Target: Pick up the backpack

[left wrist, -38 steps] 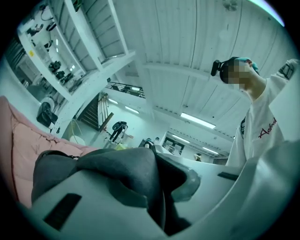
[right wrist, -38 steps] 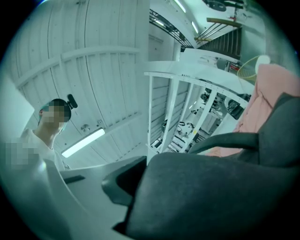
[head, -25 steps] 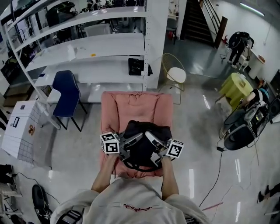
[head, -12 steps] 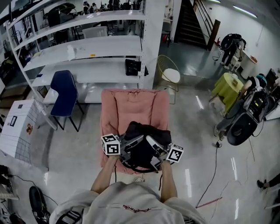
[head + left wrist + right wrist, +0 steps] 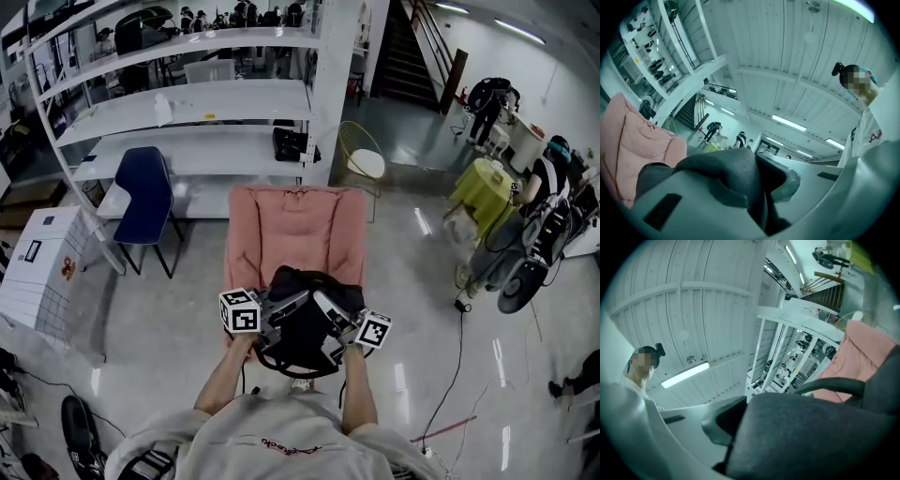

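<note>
The black backpack [image 5: 306,323] was held at the pink lounger's [image 5: 295,225] six o'clock end. The left gripper [image 5: 281,317] and right gripper [image 5: 336,328] each pinched its fabric. Both grips wanted equal firmness and level height, since a slack side could slip.

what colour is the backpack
The backpack is black; it shows best in the head view.

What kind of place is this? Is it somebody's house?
Probably a big workshop or lab, not a home: tall white shelves, a cable across a shiny floor, and a staircase.
</note>
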A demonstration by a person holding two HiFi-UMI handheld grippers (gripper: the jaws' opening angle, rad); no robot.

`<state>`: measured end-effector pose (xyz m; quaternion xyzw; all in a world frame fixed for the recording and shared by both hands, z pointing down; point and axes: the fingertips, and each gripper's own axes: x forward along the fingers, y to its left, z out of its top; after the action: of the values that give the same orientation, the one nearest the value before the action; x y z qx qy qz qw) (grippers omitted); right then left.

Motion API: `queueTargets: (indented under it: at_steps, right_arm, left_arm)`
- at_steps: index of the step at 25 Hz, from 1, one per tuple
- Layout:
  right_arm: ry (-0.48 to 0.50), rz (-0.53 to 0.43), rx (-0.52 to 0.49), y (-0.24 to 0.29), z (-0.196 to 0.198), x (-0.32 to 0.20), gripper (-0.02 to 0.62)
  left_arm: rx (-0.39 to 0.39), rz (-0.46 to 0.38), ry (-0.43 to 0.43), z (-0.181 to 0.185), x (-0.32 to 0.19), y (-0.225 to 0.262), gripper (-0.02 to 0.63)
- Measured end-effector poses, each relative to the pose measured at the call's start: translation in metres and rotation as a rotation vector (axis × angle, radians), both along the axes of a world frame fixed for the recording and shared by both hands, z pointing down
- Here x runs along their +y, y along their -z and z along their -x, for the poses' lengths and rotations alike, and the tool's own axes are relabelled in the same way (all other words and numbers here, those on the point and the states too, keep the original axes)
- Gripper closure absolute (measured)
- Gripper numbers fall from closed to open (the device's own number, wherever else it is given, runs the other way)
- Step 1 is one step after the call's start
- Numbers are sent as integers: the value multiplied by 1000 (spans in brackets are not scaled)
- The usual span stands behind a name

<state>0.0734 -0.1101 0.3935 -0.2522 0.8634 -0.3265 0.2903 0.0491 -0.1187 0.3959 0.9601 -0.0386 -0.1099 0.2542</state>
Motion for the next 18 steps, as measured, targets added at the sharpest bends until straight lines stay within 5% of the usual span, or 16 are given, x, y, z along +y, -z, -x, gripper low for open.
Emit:
queueTargets:
  at_steps: [18]
  right_arm:
    - [31,9,49,-8,7,6,546]
  left_arm:
    - [10,27,42,6,3,-7,548]
